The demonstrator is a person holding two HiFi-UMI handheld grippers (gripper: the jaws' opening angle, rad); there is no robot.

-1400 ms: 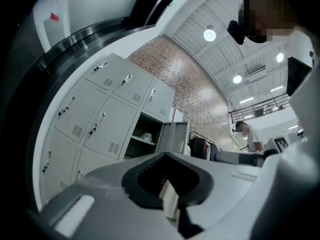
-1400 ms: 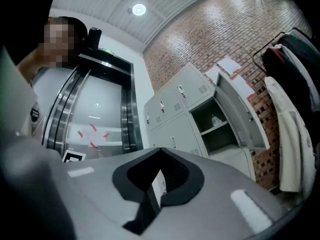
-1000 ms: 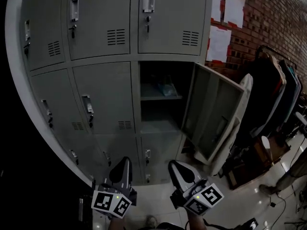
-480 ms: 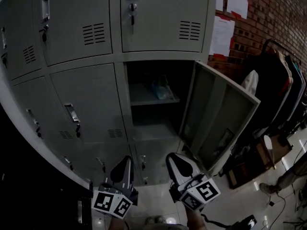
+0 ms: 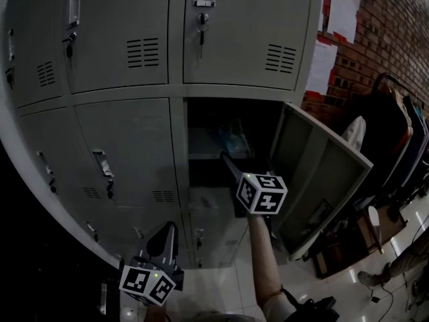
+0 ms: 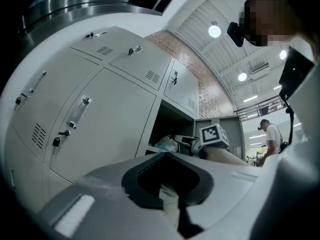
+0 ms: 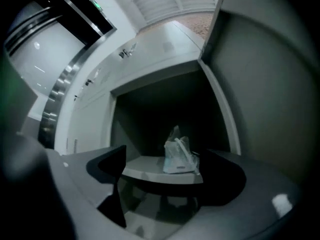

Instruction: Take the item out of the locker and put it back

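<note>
right gripper point(image 7: 170, 170) jaws wide, empty, aimed at plastic bag point(image 7: 178, 156) | bag sits near shelf point(image 7: 142, 168) front edge, seemingly untouched | left gripper point(image 6: 167, 184) jaws together, empty

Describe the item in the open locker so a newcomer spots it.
In the grey locker bank, one compartment stands open, door swung right. On its inner shelf sits a pale, translucent plastic bag, crumpled and upright; nothing else shows on that shelf.
</note>
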